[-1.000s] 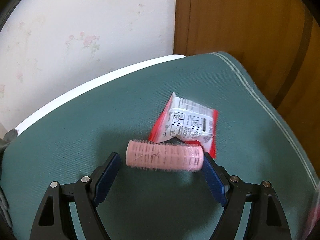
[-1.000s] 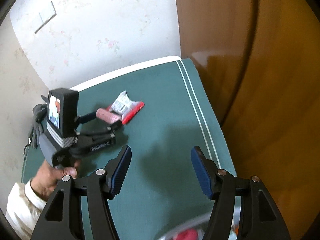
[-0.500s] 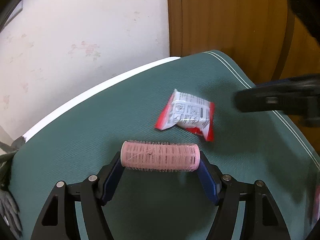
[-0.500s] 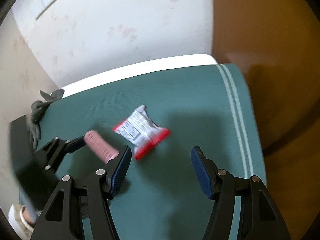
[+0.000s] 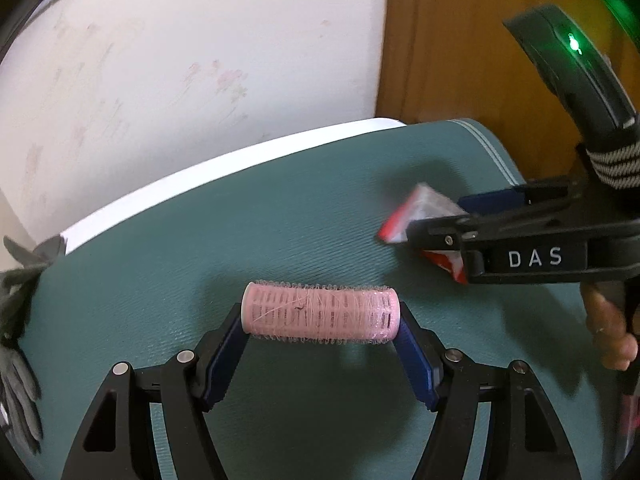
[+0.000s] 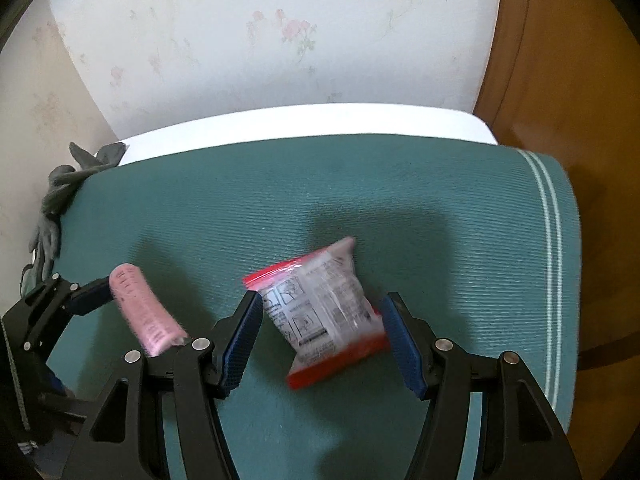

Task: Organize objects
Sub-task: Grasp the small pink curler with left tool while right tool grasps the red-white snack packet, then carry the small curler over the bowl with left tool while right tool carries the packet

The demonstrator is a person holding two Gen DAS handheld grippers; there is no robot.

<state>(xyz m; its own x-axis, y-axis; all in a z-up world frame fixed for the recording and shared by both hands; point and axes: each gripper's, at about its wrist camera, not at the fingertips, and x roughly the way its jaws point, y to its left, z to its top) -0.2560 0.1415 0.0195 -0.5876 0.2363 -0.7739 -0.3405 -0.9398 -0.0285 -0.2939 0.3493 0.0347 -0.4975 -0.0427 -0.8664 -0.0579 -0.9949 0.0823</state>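
Pink and bristly, the cylindrical plastic hair roller (image 5: 320, 318) sits end to end between the blue pads of our left gripper (image 5: 320, 344), which have just closed onto its two flat ends, so we hold it lengthwise just above the ribbed teal mat (image 5: 280, 220); our right gripper (image 6: 322, 340) stands partly open astride the red-and-clear crinkly plastic sachet (image 6: 324, 308), which lies on the mat between the pads, and whether either pad presses on it we cannot tell through the blur; to do this step well, we judge that we should centre the sachet between the pads, settle low enough to catch its puffed body and not only the thin sealed edge, and close gently, since the film looks slippery and may skid or fold; we keep the roller level, as its end-on grip seems easy to lose; white letters on the right gripper's body read "DAS" (image 5: 534, 258); the sachet carries small diagrams and fine print too blurred to read.
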